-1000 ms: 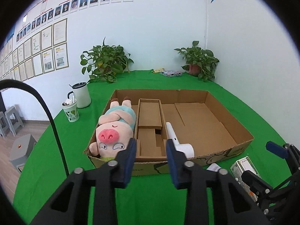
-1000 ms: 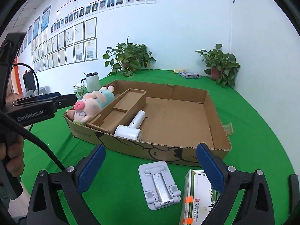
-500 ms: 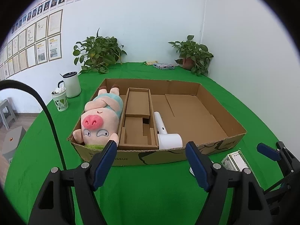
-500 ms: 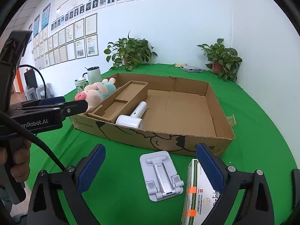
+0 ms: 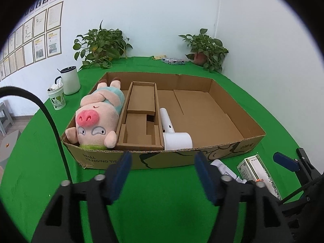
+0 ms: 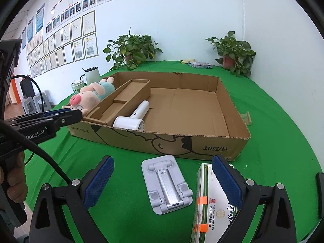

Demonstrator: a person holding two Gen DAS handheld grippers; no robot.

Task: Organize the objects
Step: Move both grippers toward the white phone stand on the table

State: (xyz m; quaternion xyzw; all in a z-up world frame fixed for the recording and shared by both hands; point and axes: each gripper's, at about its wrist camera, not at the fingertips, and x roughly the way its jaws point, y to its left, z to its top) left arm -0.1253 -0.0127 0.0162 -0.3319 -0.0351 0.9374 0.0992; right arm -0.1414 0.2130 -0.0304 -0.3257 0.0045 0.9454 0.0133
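- Green cloth covered the table (image 6: 273, 121), which stood against white walls hung with framed papers and photos, with two potted plants (image 6: 131, 50) at the back.
- At the far left of the right wrist view, a person's hand (image 6: 12, 184) gripped the handle of the left gripper (image 5: 163, 165); its fingers (image 5: 121, 168) were easing inward from a fairly wide gap, with nothing between them, just short of the near wall of the box.
- Left of the box stood a patterned cup (image 5: 56, 98) and a white kettle (image 5: 70, 80).
- A shallow cardboard box (image 6: 166, 141) lay in the middle of the table.
- Inside it, a plush pig (image 5: 97, 117) lay along the left wall, head toward the near side.
- Beside the pig sat a cardboard insert (image 5: 139, 119), and just right of that a white hair dryer (image 5: 174, 135) lay with its head at the near wall; the right half of the box floor was bare.
- On the cloth in front of the box lay a folded grey phone stand (image 6: 167, 184), directly between the spread fingers of the right gripper (image 6: 163, 179), untouched.
- Just right of the stand lay a green and white medicine carton (image 6: 210, 204), partly under the right finger (image 6: 226, 180); the fingers stood wide apart and gripped nothing.
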